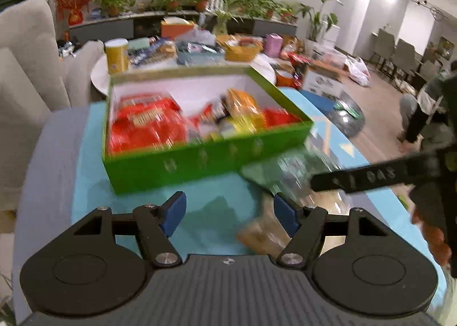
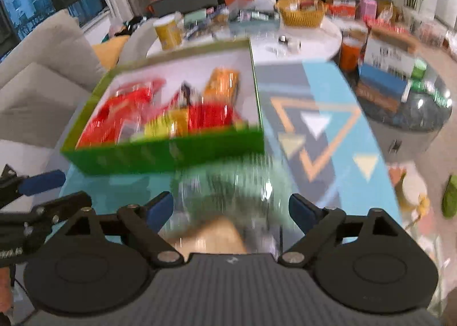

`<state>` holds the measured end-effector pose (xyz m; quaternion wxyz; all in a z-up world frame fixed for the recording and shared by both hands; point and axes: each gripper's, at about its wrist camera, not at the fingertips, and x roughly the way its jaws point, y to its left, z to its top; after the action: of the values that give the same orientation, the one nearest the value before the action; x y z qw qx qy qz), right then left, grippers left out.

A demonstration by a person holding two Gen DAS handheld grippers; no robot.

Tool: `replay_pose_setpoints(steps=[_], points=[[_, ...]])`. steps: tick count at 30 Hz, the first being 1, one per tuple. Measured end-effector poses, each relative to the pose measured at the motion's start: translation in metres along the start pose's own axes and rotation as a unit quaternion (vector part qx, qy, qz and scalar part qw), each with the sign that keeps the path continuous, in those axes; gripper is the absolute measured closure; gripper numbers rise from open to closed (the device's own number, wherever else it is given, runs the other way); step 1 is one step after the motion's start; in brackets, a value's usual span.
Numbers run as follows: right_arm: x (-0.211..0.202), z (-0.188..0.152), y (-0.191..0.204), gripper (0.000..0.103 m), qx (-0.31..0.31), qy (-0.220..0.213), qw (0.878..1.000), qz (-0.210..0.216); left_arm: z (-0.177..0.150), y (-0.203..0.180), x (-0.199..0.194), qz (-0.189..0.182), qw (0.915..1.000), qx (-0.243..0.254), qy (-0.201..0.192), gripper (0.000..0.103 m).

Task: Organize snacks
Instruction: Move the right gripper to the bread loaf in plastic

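Note:
An open green box (image 1: 200,160) stands on the blue patterned cloth (image 1: 217,206) and holds red, orange and yellow snack packets (image 1: 148,123). My left gripper (image 1: 230,211) is open in front of the box, with only cloth between its fingers. Just to its right lies a clear, green-tinted bag (image 1: 297,180) with brown contents. In the right wrist view that bag (image 2: 231,197) lies blurred between the widely spread fingers of my right gripper (image 2: 231,207), just before the box (image 2: 160,154). The pads stand beside the bag without visibly pressing it.
Behind the box, a round white table (image 2: 314,37) is crowded with a yellow can (image 2: 168,30), a wicker basket (image 2: 302,14) and packets. A grey sofa (image 1: 25,63) is at the left. A dark round table (image 2: 405,106) with boxes and a crouching person (image 1: 414,114) are at the right.

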<state>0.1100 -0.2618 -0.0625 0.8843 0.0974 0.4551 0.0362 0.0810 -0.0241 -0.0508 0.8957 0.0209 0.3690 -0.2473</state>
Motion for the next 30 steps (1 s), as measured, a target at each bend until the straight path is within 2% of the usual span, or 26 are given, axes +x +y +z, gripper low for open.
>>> replay_pose_setpoints(steps=[4,8,15,21,24,30], points=[[0.009,-0.013,-0.003,0.017,0.019,0.029,0.999,0.034,-0.019,-0.017,-0.005,-0.006,0.9997,0.019,0.014,0.038],[0.01,-0.021,0.005,0.017,0.038,0.03,0.998,0.034,-0.036,-0.024,-0.009,0.002,0.9993,0.027,0.024,0.038],[0.01,-0.037,0.047,0.017,0.016,0.054,0.994,0.097,-0.055,-0.007,-0.027,0.026,0.9992,0.011,0.03,0.038],[0.011,-0.048,0.082,0.017,-0.014,0.071,0.99,0.12,-0.075,0.015,-0.051,0.062,0.9974,-0.008,0.036,0.037],[0.012,-0.049,0.088,0.017,-0.019,0.08,0.989,0.124,-0.083,0.022,-0.061,0.057,0.9972,-0.02,0.044,0.037],[0.007,-0.058,0.085,0.017,-0.009,0.091,0.988,0.124,-0.094,0.018,-0.073,0.039,0.9978,-0.005,0.054,0.037]])
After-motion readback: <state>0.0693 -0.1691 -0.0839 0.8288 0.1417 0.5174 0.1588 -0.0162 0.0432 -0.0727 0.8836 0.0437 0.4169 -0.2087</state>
